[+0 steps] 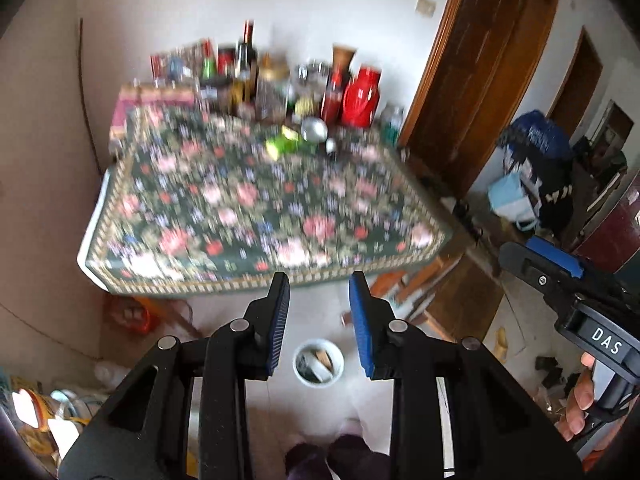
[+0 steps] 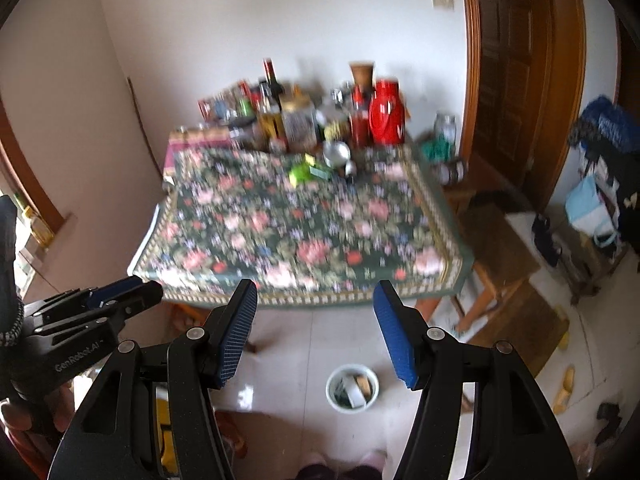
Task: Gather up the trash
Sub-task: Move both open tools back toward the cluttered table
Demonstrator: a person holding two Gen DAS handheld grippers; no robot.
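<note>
Green crumpled wrappers (image 1: pixel 285 145) (image 2: pixel 306 172) lie on the floral tablecloth (image 1: pixel 240 220) (image 2: pixel 280 232) toward the table's far side, next to a round metal lid (image 1: pixel 314 130). A small white bin (image 1: pixel 297 364) (image 2: pixel 330 391) holding scraps stands on the pale floor in front of the table. My left gripper (image 1: pixel 319 286) (image 2: pixel 134 289) hovers high above the floor, in front of the table edge, open with nothing between its blue pads. My right gripper (image 2: pixel 316 286) (image 1: pixel 520 254) hangs beside it at like height, open wider and empty. The pictures are motion-blurred.
Bottles, jars and a red thermos (image 1: pixel 360 96) (image 2: pixel 386 112) crowd the table's back edge. Wooden stools (image 2: pixel 492 280) stand right of the table, with a brown door (image 2: pixel 520 80) and bags (image 2: pixel 600 184) behind. Clutter lies on the floor at left (image 1: pixel 48 408). The person's slippers (image 2: pixel 344 464) show below.
</note>
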